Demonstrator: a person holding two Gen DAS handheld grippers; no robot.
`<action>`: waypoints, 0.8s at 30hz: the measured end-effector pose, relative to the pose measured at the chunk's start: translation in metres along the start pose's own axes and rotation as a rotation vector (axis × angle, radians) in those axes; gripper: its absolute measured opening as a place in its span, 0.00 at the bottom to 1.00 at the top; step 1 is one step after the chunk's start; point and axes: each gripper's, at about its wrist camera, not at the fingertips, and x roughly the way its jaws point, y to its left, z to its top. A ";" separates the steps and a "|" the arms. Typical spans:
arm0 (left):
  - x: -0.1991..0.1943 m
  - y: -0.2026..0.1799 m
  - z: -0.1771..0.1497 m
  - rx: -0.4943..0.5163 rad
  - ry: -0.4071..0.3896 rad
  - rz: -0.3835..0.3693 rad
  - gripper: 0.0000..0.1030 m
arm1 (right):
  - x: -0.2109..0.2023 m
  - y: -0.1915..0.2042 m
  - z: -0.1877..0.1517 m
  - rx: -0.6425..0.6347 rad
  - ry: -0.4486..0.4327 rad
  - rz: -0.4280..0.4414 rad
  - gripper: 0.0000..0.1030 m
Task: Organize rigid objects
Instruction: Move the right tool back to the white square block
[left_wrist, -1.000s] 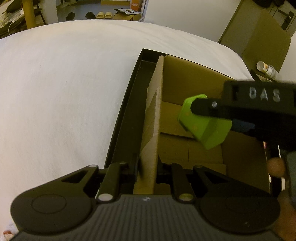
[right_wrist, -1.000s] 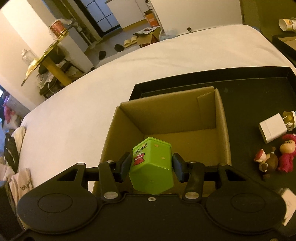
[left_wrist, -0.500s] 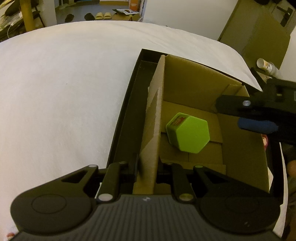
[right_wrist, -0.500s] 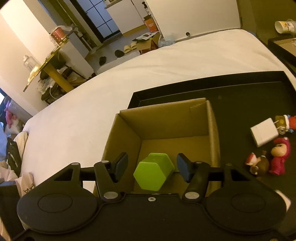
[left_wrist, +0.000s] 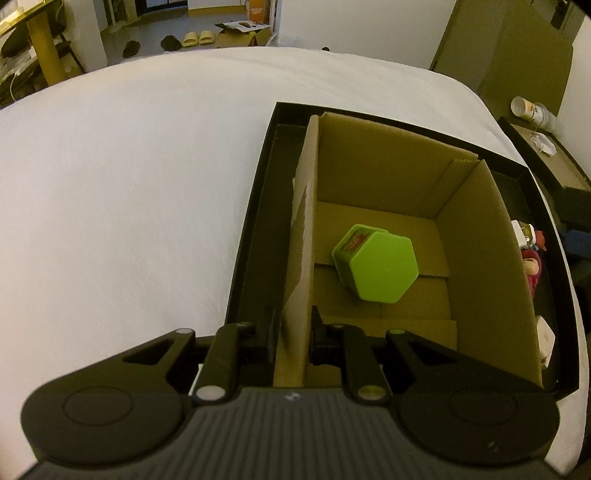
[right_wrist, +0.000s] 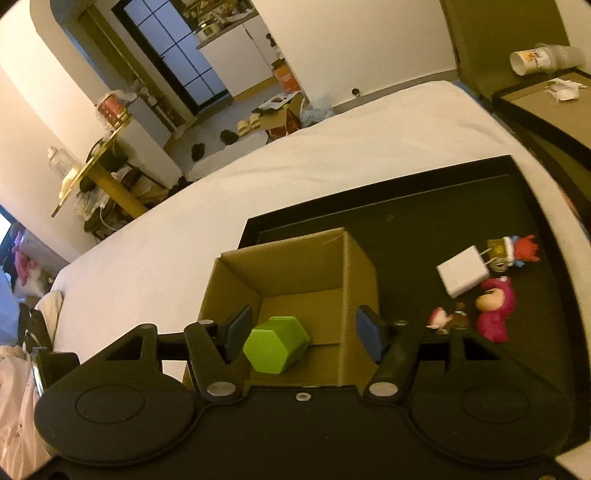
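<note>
A green hexagonal tin (left_wrist: 376, 267) lies on its side on the floor of the open cardboard box (left_wrist: 484, 266), which stands in a black tray (left_wrist: 255, 236). My left gripper (left_wrist: 293, 328) is shut on the box's left wall, pinching the cardboard edge. In the right wrist view the green tin (right_wrist: 277, 345) rests loose inside the cardboard box (right_wrist: 360, 273). My right gripper (right_wrist: 303, 328) hangs above the box, its jaws opening, with nothing pressed between the pads.
On the black tray (right_wrist: 443, 206) right of the box lie a white charger (right_wrist: 463, 277), a pink plush figure (right_wrist: 496, 308), a small brown figure (right_wrist: 448, 317) and a red figure (right_wrist: 522, 247). White bedding (left_wrist: 129, 184) surrounds the tray. A paper cup (right_wrist: 541, 59) lies on a side table.
My right gripper let go of the green tin, which dropped into the box and lies on its side. The right gripper drew back up and out of the left wrist view.
</note>
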 end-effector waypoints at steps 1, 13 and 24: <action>-0.001 0.000 0.001 0.003 -0.004 0.001 0.15 | -0.003 -0.003 0.000 0.001 -0.007 -0.003 0.60; 0.002 -0.004 0.004 0.032 -0.005 0.006 0.14 | -0.023 -0.045 -0.003 0.034 -0.042 -0.096 0.60; 0.004 -0.005 0.001 0.042 -0.015 0.011 0.11 | -0.020 -0.079 -0.023 0.119 0.000 -0.172 0.60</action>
